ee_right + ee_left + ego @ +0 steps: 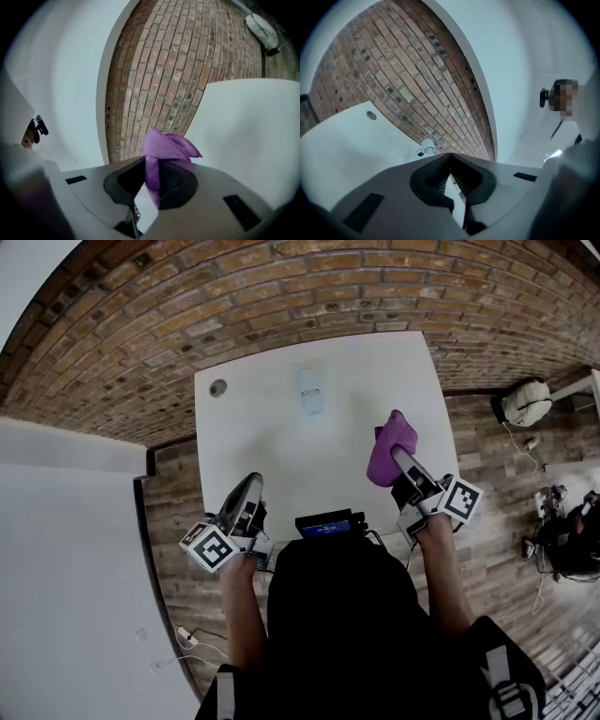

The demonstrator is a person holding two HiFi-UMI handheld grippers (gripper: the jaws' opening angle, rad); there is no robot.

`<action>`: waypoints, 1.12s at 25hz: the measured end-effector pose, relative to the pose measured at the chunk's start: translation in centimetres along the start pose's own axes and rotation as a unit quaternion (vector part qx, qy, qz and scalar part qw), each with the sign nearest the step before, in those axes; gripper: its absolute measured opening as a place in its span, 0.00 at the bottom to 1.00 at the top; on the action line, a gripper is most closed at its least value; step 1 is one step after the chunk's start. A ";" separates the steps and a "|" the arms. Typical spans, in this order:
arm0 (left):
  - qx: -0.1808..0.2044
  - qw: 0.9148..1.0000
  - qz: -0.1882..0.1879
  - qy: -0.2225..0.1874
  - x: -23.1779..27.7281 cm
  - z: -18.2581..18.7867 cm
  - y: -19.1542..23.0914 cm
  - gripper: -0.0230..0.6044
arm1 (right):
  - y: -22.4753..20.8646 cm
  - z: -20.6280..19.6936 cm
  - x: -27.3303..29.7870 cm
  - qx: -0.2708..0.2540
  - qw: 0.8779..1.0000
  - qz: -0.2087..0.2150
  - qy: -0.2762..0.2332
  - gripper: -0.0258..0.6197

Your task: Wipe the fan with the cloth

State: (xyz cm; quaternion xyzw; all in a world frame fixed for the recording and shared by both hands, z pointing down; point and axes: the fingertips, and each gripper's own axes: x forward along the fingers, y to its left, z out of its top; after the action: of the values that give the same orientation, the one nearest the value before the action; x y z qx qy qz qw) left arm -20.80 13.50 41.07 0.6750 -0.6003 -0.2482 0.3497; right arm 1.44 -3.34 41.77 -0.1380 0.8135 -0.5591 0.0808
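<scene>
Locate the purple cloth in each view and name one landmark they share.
Head view: cloth right of centre, over the white table's right side, held in the right gripper.
Left gripper view: not in it.
Right gripper view: the cloth sits lower centre, pinched between the gripper's jaws.
Shared landmark: the brick wall beyond that table, visible in all three.

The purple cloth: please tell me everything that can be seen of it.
The purple cloth is soft fabric with stitched edges, bunched into folds. The right gripper pinches it between its jaws, so a folded lobe sticks out past the tips. It is held over the white table, near its right edge; nothing else seems to touch it.
</scene>
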 end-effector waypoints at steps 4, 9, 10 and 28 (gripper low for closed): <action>0.112 0.991 -0.006 0.078 1.9 2.8 1.7 0.05 | 0.3 -2.6 2.5 -0.033 0.999 -0.040 0.012 0.13; 0.201 0.969 -0.035 0.140 6.0 4.1 3.8 0.05 | 1.9 -5.0 6.9 -0.098 0.991 -0.071 0.055 0.13; 0.219 0.963 -0.039 0.150 6.8 4.1 3.9 0.05 | 2.1 -5.3 7.7 -0.119 0.987 -0.085 0.067 0.13; 0.462 0.827 0.072 0.312 19.0 1.0 8.3 0.05 | -4.5 -3.7 25.5 -0.252 0.937 -0.130 0.206 0.13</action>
State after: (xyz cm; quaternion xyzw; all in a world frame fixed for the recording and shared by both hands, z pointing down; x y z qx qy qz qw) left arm -23.88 -5.65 48.47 0.7538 -0.5513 0.3073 0.1828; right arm -23.25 -9.58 47.90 -0.1403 0.9014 -0.3576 -0.1996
